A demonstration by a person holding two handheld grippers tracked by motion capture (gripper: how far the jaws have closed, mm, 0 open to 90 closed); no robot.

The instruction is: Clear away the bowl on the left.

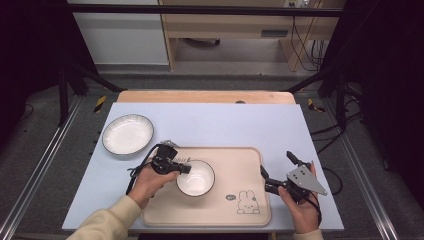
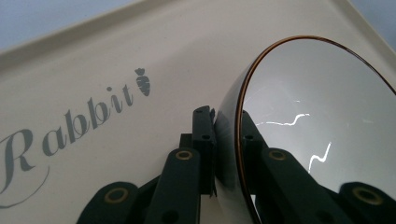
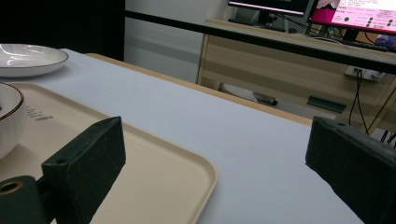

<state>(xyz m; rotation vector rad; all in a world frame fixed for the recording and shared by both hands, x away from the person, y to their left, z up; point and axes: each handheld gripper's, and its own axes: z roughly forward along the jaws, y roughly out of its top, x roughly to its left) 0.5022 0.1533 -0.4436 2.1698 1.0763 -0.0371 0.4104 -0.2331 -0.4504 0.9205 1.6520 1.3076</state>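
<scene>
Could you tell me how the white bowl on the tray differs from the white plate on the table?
The bowl is deep and narrower; the plate is shallow and wider. The bowl sits on the beige tray; the plate rests on the blue-grey table cover, beyond the tray's far left corner. The left gripper clamps the bowl's rim; nothing touches the plate. Both are white with dark rims.

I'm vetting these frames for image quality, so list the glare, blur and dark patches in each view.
High view: even light on the table, both side margins nearly black. Left gripper view: bright squiggly reflections inside the bowl, whose rim the left claw clamps; the black jaws look soft up close. Right gripper view: the open right claw is blurred, the plate shows glare, and the upper left corner is dark.
</scene>
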